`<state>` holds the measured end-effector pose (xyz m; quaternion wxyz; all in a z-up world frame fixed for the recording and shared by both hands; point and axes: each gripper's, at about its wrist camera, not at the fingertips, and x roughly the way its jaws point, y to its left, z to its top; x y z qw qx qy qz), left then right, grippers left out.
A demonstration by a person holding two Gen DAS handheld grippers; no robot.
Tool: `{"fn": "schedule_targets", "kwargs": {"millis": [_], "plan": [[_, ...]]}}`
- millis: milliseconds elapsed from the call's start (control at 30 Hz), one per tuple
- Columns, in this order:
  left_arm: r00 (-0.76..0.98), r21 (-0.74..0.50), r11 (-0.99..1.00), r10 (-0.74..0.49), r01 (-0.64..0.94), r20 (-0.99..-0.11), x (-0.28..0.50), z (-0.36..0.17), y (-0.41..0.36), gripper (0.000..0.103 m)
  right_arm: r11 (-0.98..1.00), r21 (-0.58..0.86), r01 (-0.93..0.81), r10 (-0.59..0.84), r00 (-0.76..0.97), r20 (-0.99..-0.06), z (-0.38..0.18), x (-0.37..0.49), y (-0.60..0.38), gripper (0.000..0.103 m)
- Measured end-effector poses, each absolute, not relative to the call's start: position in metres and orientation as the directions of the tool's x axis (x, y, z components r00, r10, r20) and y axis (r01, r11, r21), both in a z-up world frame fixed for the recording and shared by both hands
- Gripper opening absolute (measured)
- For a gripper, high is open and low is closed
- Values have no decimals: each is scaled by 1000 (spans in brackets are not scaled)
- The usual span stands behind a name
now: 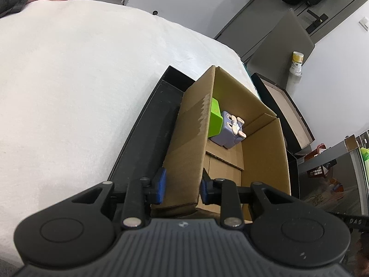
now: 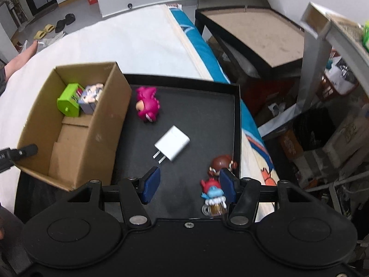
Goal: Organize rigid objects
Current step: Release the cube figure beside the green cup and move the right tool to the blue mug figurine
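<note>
While the cardboard box (image 2: 76, 124) stands in the black tray (image 2: 203, 120) on the bed (image 1: 69, 80), four small items lie loose on the tray floor beside it: a pink dinosaur figure (image 2: 148, 105), a white plug adapter (image 2: 172, 143), a brown figure (image 2: 223, 161) by the tray's right wall, and a red-and-blue figure with a mug (image 2: 213, 196) nearest the camera. Already in the box: a green cube toy (image 1: 215, 117) and a lavender cube toy (image 1: 228, 130), touching, at the far end.

All look light, hard plastic, likely smooth; the adapter's flat sides offer the surest hold, prongs clear of the pads. Figures are knobbly, best taken across the body.

Left tool (image 1: 181, 185): jaws closed onto the box's near side wall, one blue pad outside, one inside, steadying it. Thin card, will flex if pulled hard.

Right tool (image 2: 188, 184): jaws partly apart, holding nothing. It hangs over the tray's near end; the red-and-blue figure sits just inside its right pad (image 2: 227, 184), whether touching I cannot tell.

Room: tray centre is bare, box's near half empty. Tray rim is raised on all sides; the brown figure is crowded against it. Bed edge drops off just right of the tray.
</note>
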<state>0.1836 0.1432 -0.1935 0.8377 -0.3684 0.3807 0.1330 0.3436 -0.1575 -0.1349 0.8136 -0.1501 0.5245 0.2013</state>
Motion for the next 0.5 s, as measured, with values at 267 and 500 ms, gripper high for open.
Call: {"fn": "schedule_targets", "kwargs": {"millis": [267, 500], "plan": [[669, -507, 699, -55, -504, -741, 185, -195, 142, 28, 882, 1, -471, 174, 322, -931, -159, 348, -173, 57], [662, -498, 701, -51, -510, -748, 188, -197, 141, 28, 873, 12, -488, 172, 284, -943, -180, 353, -179, 54]]}}
